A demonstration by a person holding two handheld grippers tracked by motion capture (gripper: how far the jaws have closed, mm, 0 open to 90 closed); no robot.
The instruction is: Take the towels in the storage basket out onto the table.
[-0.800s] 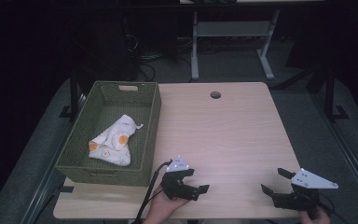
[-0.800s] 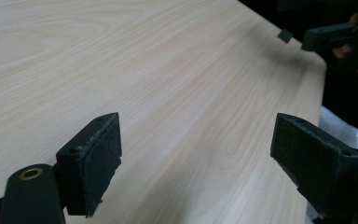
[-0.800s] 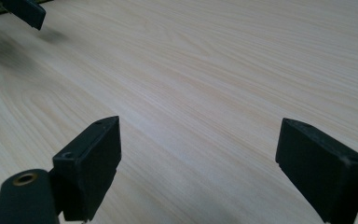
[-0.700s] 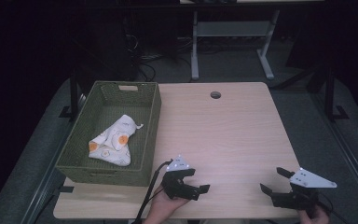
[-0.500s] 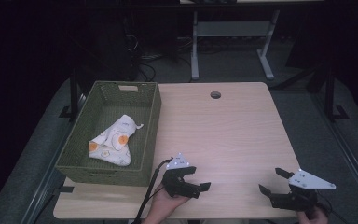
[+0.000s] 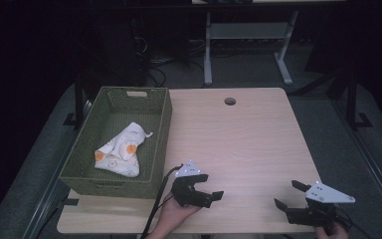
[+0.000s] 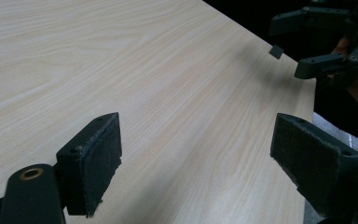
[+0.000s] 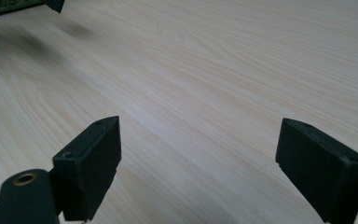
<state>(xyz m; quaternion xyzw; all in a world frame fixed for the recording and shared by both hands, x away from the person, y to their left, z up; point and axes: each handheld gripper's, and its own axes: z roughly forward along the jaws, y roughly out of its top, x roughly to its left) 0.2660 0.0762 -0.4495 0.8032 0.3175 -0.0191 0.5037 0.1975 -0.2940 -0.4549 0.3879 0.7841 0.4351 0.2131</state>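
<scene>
Two grippers low in the high view, both with jaws spread wide and nothing between them. Left gripper (image 6: 210,193) at lower centre, held over the near part of the table (image 6: 238,134), jaws turned toward the right of the frame. Right gripper (image 6: 291,194) at lower right, near the table's front right corner, jaws turned toward the left. Cloth (image 6: 122,149), white with orange spots, crumpled inside the green basket (image 6: 161,127) at centre left, well apart from both grippers; nearer the left one, up and to its left. Small round hole (image 6: 230,101) in the table toward upper centre.

Compared with the earlier frames: both grippers slid slightly lower toward the frame's bottom edge, jaws spread as before; cloth and basket unmoved.
</scene>
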